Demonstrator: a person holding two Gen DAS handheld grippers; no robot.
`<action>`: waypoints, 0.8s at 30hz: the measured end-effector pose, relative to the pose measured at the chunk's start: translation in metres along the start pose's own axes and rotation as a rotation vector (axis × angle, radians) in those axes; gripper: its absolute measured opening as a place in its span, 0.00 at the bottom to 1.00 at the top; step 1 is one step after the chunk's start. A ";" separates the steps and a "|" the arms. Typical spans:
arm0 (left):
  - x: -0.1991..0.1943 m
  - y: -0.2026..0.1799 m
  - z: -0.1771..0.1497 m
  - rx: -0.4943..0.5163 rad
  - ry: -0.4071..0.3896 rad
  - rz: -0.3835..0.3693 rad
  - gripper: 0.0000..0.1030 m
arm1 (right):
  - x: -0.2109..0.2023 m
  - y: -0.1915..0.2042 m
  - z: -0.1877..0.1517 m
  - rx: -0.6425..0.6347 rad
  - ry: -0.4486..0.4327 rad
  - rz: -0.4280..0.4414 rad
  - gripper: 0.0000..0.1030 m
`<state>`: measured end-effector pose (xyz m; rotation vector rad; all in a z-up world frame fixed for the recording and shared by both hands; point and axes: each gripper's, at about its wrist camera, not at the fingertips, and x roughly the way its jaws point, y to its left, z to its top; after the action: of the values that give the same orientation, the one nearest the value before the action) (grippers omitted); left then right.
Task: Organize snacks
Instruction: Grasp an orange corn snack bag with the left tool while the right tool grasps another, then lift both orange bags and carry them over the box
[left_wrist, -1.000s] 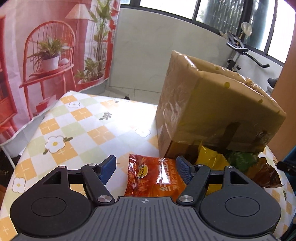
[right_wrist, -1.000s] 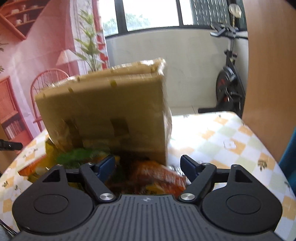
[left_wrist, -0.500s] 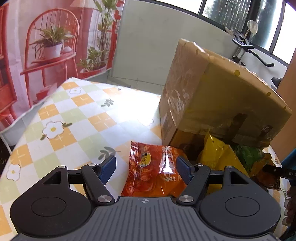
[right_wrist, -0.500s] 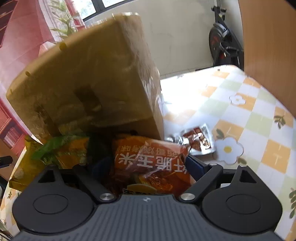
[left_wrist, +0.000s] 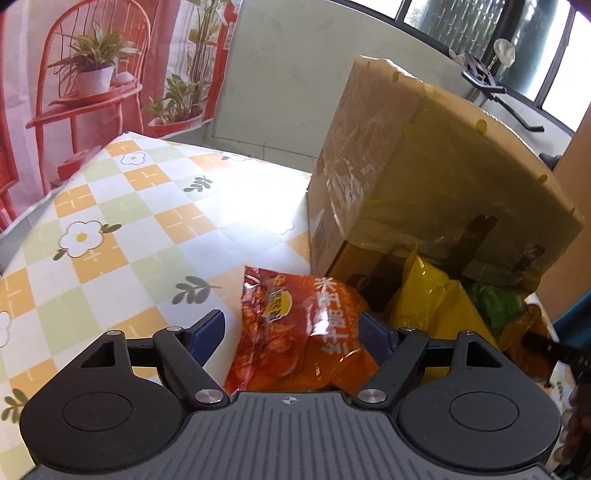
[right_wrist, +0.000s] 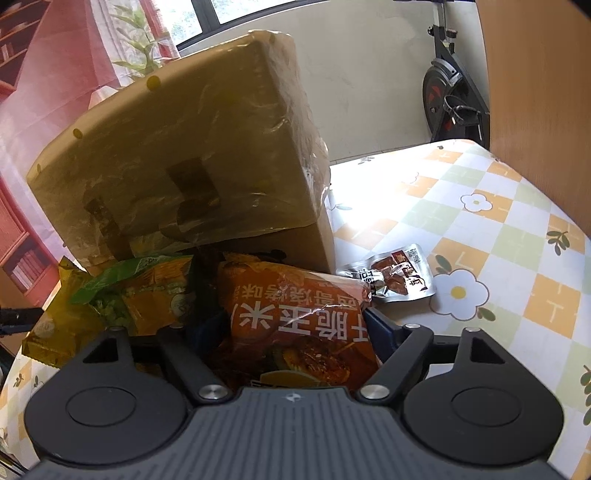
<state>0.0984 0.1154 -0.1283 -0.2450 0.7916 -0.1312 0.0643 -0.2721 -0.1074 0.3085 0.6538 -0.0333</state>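
Snacks: one orange bag (left_wrist: 280, 314) inside left gripper (left_wrist: 291, 326), jaws widening; second orange bag (right_wrist: 295, 306) inside right gripper (right_wrist: 293, 328), jaws narrowing, grip unclear.

Cardboard box (left_wrist: 424, 162) on the table (left_wrist: 122, 221), tilted over a heap of snack bags at its 6 o'clock. Chip bag (left_wrist: 299, 332) foremost, at 7 o'clock of the box; small pouch (right_wrist: 391, 275) flat on the table at the box's 4 o'clock.
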 end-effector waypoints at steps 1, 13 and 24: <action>0.002 0.000 0.001 -0.014 0.003 -0.014 0.81 | 0.000 0.000 0.000 0.001 -0.001 0.001 0.78; 0.022 0.002 -0.008 -0.090 0.064 -0.037 0.89 | -0.001 -0.002 -0.002 -0.003 -0.002 0.014 0.78; 0.042 -0.004 -0.017 -0.133 0.077 -0.063 0.71 | 0.000 -0.002 -0.001 -0.005 0.000 0.017 0.78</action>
<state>0.1152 0.0998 -0.1676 -0.3925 0.8707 -0.1481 0.0634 -0.2736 -0.1090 0.3090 0.6510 -0.0155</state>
